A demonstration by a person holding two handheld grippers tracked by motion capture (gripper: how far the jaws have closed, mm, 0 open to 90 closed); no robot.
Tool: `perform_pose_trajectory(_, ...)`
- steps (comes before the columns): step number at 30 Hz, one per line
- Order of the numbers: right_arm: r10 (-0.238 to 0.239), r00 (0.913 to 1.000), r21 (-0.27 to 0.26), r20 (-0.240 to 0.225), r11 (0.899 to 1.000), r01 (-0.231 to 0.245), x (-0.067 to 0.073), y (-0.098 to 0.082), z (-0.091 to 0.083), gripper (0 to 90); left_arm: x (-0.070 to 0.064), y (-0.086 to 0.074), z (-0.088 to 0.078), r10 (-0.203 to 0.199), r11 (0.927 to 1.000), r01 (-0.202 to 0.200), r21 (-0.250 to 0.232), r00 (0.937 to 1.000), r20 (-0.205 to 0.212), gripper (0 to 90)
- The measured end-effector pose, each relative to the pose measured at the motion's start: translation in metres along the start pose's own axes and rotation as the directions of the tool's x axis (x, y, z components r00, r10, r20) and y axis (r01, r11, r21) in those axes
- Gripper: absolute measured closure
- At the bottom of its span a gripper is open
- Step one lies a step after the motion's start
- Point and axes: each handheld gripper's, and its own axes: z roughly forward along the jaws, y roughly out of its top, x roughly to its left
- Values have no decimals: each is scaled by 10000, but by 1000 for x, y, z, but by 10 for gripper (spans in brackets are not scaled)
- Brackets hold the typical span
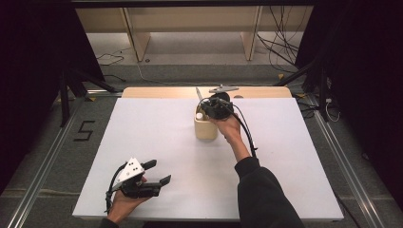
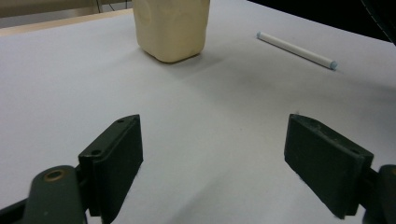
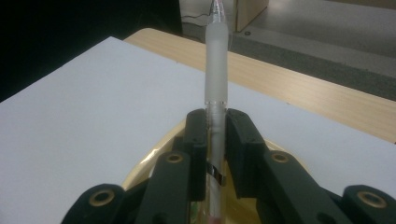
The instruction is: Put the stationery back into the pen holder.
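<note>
A cream holder (image 1: 205,128) stands on the white sheet, right of centre toward the far side. Just above its mouth, my right gripper (image 1: 209,105) is shut on a frosted clear pen (image 3: 215,70). The pen's upper end (image 1: 198,93) sticks up past the jaws, and its lower end points down over the holder's rim (image 3: 152,161). A small white object (image 1: 199,115) shows in the holder. My left gripper (image 1: 159,173) rests near the front left edge, open with nothing between its pads (image 2: 116,149). The left gripper view faces the holder (image 2: 172,28) and a white pen (image 2: 296,49) lying right of it.
The white sheet (image 1: 157,142) covers a wooden table whose far edge (image 1: 161,91) shows. Beyond it are wooden furniture legs (image 1: 135,40) and floor cables (image 1: 280,42). A "5" mark (image 1: 84,130) is on the floor at the left.
</note>
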Motion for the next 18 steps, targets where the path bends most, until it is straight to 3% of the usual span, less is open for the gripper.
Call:
perform_pose_trajectory(7,-108,9999,222,82,9997,106,1,-1,1,784,0,0,0,-5,10000,5,11,10000,0,190)
perform_pose_trajectory(13,-380,9992,-70,90,9992,381,2,2,-8,632,0,0,0,-11,10000,11,27,10000,-4,190)
perform_pose_trajectory(18,-286,9996,-209,-23,9994,286,0,5,-21,527,0,0,0,-10,10000,10,33,10000,-11,190)
